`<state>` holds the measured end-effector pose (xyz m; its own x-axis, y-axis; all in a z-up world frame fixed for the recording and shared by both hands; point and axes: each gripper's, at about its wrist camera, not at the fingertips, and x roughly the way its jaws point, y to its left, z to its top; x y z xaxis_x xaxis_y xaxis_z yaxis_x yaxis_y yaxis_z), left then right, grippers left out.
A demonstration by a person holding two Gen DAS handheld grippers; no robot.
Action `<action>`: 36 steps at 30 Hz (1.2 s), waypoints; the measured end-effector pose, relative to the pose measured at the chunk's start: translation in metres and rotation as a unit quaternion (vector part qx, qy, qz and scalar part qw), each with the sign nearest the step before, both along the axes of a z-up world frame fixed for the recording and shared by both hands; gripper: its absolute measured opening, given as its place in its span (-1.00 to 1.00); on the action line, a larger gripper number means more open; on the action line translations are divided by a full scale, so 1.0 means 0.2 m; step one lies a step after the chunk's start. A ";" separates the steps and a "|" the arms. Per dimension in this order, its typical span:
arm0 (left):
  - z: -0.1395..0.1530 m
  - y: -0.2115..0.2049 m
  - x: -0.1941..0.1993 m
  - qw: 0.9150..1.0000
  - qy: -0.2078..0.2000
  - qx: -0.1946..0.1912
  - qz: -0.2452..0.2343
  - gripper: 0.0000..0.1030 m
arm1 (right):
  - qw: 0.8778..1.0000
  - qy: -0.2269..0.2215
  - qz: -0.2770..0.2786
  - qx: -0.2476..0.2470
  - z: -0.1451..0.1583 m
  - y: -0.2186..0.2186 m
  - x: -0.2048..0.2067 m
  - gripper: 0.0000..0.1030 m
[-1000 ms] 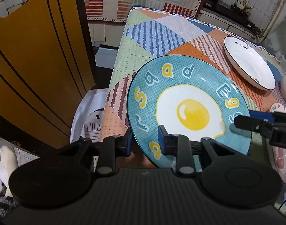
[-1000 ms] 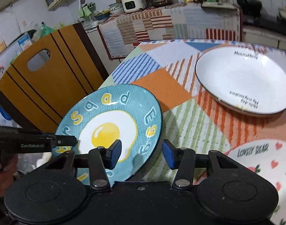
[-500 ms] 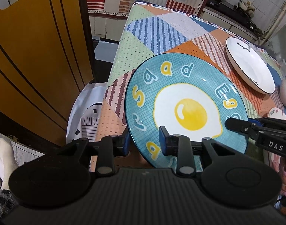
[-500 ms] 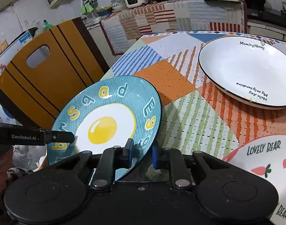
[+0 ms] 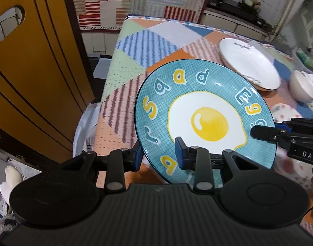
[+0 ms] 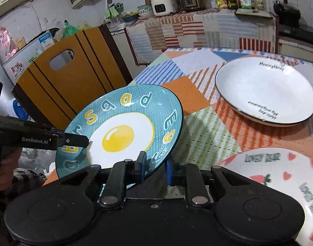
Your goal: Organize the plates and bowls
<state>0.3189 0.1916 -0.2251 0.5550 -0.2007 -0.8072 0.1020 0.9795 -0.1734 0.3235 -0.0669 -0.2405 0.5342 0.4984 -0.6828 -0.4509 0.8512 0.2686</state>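
Both tools pinch the round teal ceramic plate printed with a fried egg and letters: the left tool clamps its near rim, the right tool its opposite edge. The plate is tilted, held up over the corner of the table with the patchwork cloth. Well beyond it on the table rests a white round plate with a dark rim.

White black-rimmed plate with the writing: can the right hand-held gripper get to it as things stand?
Probably not yet. The right hand-held gripper is shut on the rim of the teal fried-egg plate. Otherwise, the tablecloth towards the white black-rimmed plate looks bare.
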 end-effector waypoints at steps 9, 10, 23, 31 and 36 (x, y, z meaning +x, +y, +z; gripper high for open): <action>0.25 -0.17 -0.21 0.999 -0.012 -0.006 -0.030 -0.41 | 1.000 -0.018 -0.019 -0.003 0.26 -0.17 -0.26 -0.54; 0.28 -0.20 -0.24 0.999 -0.014 -0.006 -0.038 -0.41 | 1.000 -0.020 -0.022 -0.004 0.28 -0.19 -0.28 -0.54; 0.42 -0.67 -0.35 0.992 -0.026 -0.019 -0.120 -0.41 | 0.994 -0.036 -0.104 -0.019 0.47 -0.58 -0.59 -0.54; 0.28 -0.83 -0.30 0.989 0.009 -0.010 -0.144 -0.41 | 0.991 -0.020 -0.135 -0.014 0.32 -0.72 -0.63 -0.54; 0.17 -0.85 -0.25 0.989 0.037 0.000 -0.145 -0.41 | 0.988 0.011 -0.151 -0.006 0.19 -0.73 -0.62 -0.54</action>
<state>0.2683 0.0214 -0.1916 0.4146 -0.3423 -0.8432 0.3654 0.9112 -0.1903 0.1999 -0.2125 -0.2024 0.6428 0.3096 -0.7007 -0.1692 0.9495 0.2643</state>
